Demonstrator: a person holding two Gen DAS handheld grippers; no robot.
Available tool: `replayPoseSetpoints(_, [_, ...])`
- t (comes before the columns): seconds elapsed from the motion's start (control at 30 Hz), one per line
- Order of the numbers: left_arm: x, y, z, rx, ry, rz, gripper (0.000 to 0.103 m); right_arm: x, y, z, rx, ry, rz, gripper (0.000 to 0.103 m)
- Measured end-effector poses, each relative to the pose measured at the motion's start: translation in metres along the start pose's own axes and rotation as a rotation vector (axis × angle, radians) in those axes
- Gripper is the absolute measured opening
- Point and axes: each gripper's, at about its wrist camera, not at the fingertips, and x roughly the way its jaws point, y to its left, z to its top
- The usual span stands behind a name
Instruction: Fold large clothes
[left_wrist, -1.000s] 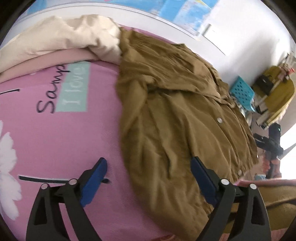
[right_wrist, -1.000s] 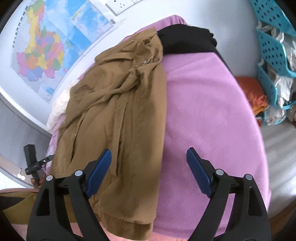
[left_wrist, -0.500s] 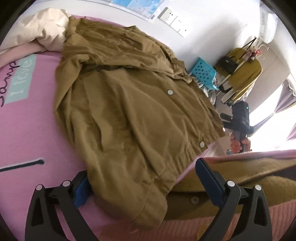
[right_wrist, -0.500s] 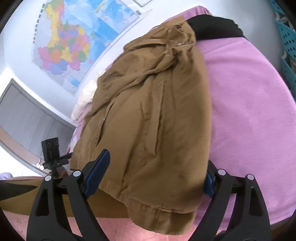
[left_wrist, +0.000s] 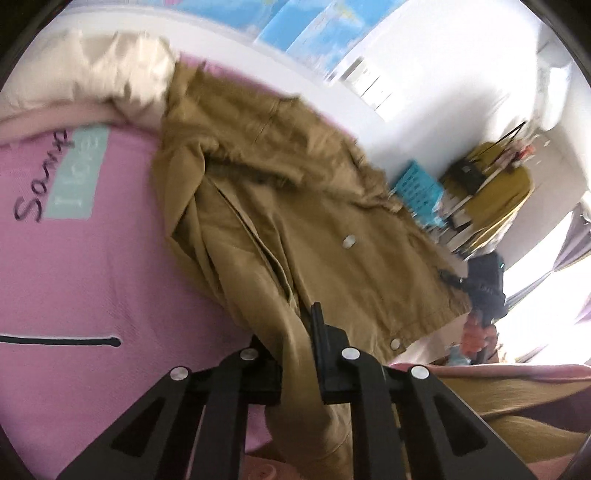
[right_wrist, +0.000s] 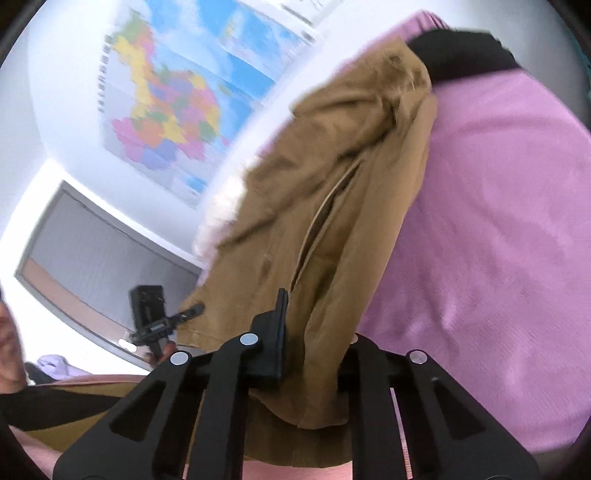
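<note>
Your left tongs (left_wrist: 295, 354) are clamped tight on a bunched fold at the near hem of the brown jacket (left_wrist: 295, 229). Your right tongs (right_wrist: 314, 339) are likewise pinched on the hem at its other side. The one jacket lies spread across the pink bed (left_wrist: 92, 277), collar toward the wall. Two pale buttons show, one (left_wrist: 348, 241) mid-front and one (left_wrist: 395, 344) near the hem. One map (right_wrist: 177, 99) hangs on the wall.

pink sheet (left_wrist: 92, 266) | cream bedding (left_wrist: 92, 70) | wall map (right_wrist: 166, 99) | blue basket (left_wrist: 417, 184) | black garment (right_wrist: 461, 51)
</note>
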Motion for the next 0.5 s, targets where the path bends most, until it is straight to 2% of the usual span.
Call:
replayPoseSetpoints(0.1, [-0.029, 0.0, 0.001, 0.043, -0.07, -0.024, 0.011, -0.014, 0.024, -0.006, -0.062, 0.0, 0.057, 0.011])
replayPoseSetpoints(0.13, [-0.035, 0.001, 0.0, 0.053, -0.077, -0.036, 0.012, -0.014, 0.029, -0.009, -0.09, 0.014, 0.038, 0.011])
replayPoseSetpoints(0.2, [-0.036, 0.007, -0.001, 0.052, -0.043, -0.027, 0.016, -0.012, 0.023, -0.014, -0.075, 0.045, -0.001, 0.014])
replayPoseSetpoints(0.23, [-0.033, 0.011, -0.003, 0.044, -0.02, -0.028, 0.018, -0.008, 0.014, -0.017, -0.044, 0.072, 0.001, 0.02])
replayPoseSetpoints(0.27, [-0.028, 0.014, -0.006, 0.041, 0.004, -0.039, 0.022, -0.005, 0.008, -0.019, -0.023, 0.09, -0.001, 0.027])
replayPoseSetpoints(0.3, [-0.018, 0.017, -0.011, 0.042, 0.055, -0.038, 0.031, -0.001, 0.003, -0.023, -0.008, 0.112, -0.009, 0.03])
replayPoseSetpoints(0.37, [0.0, 0.023, -0.018, 0.041, 0.124, -0.015, 0.039, 0.006, -0.005, -0.032, 0.002, 0.147, -0.038, 0.044])
replayPoseSetpoints(0.43, [0.01, 0.029, -0.023, 0.019, 0.158, -0.024, 0.055, 0.007, -0.011, -0.04, 0.017, 0.157, -0.031, 0.048])
replayPoseSetpoints(0.5, [0.012, 0.031, -0.023, 0.002, 0.151, -0.059, 0.06, 0.009, -0.013, -0.045, 0.018, 0.168, -0.051, 0.05])
